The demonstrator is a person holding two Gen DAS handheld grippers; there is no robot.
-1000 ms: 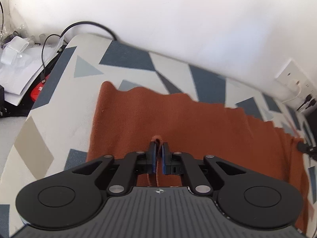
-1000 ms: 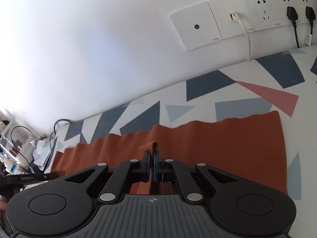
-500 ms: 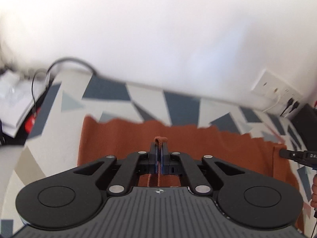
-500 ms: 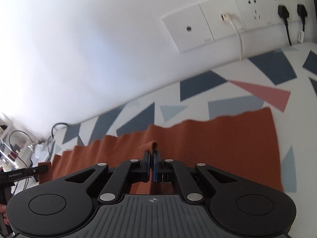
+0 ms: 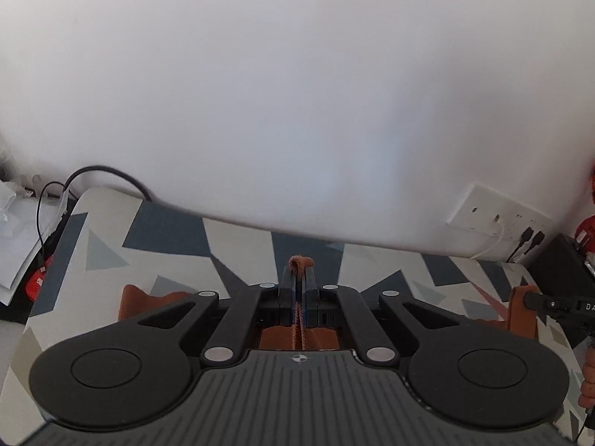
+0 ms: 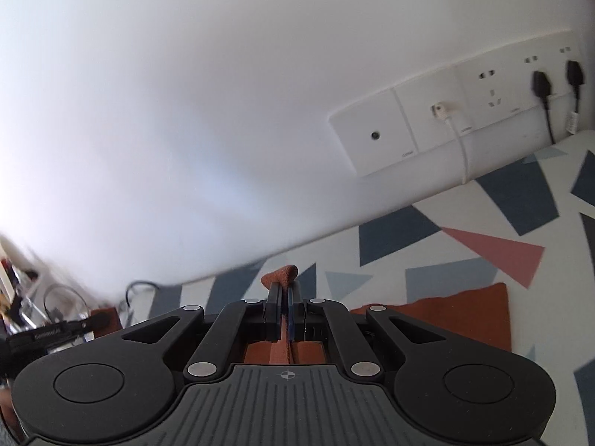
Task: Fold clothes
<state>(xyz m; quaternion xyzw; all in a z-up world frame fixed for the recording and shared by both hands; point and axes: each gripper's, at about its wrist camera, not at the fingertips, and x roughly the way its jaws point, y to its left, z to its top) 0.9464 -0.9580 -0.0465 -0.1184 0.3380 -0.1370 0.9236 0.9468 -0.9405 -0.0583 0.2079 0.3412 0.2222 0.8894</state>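
Observation:
A rust-orange knitted cloth [image 6: 438, 319] lies on a table covered in a triangle-patterned sheet [image 6: 483, 223]. My left gripper [image 5: 297, 278] is shut on a pinched edge of the cloth [image 5: 300, 262], which pokes up between the fingertips. My right gripper [image 6: 284, 290] is likewise shut on another pinch of the cloth edge [image 6: 280, 277]. Both grippers are raised above the table and most of the cloth hangs hidden below them. In the left wrist view the right gripper [image 5: 557, 303] shows at the far right, holding cloth; in the right wrist view the left gripper [image 6: 59, 330] shows at the far left.
A white wall runs behind the table, with a socket panel [image 6: 465, 122] holding black plugs [image 6: 541, 85] and a white cable [image 6: 457, 141]. Papers, a black cable [image 5: 108, 174] and a red object [image 5: 37, 282] lie off the table's left end. A black box [image 5: 557, 264] stands at the right.
Both grippers have risen with the cloth edge and tilted up, so the wall fills more of each view and the flat cloth has dropped below the gripper bodies.

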